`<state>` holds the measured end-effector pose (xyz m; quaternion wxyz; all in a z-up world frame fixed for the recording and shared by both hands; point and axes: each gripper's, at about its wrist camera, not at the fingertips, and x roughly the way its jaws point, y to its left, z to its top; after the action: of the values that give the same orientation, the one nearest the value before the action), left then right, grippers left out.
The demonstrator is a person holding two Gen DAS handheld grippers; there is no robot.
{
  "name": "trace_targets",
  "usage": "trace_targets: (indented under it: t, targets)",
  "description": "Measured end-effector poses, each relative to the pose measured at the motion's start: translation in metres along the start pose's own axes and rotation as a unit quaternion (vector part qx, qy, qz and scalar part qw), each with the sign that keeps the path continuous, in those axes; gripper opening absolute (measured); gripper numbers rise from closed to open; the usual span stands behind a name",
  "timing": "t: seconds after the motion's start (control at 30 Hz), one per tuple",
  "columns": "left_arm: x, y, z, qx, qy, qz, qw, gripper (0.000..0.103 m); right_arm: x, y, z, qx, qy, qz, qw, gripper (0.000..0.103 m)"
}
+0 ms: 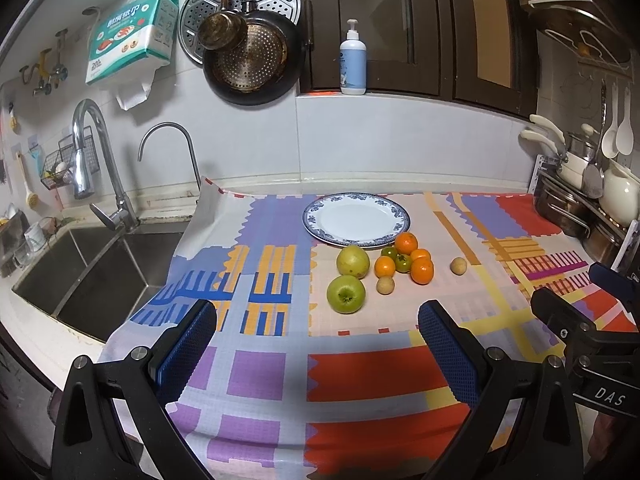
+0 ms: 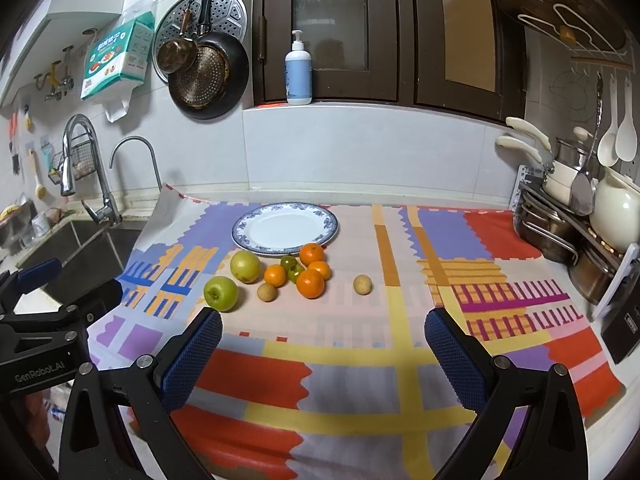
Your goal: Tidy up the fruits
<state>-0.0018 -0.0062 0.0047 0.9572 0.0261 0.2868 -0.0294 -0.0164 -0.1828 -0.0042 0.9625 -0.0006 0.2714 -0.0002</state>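
**Fruit cluster and plate on the worktop**

Both claws, left claw and right claw, are hovering spread apart and empty over the worktop's near edge. The mixed round fruits are lying just beside the blue-rimmed white porcelain plate, toward the far edge.

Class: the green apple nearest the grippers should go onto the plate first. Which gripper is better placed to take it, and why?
Probably the left gripper: the green apple lies almost straight ahead between its open fingers. For the right gripper it sits off to the left.
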Motion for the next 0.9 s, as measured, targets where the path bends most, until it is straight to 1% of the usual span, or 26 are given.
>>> trace_targets:
  t: [0.9]
  targets:
    - [0.002, -0.0001, 0.0005, 0.002, -0.001, -0.004, 1.0, 0.103, 0.0006, 0.0023, 0.0001, 0.001, 0.001, 0.002, 1.0, 0.102]
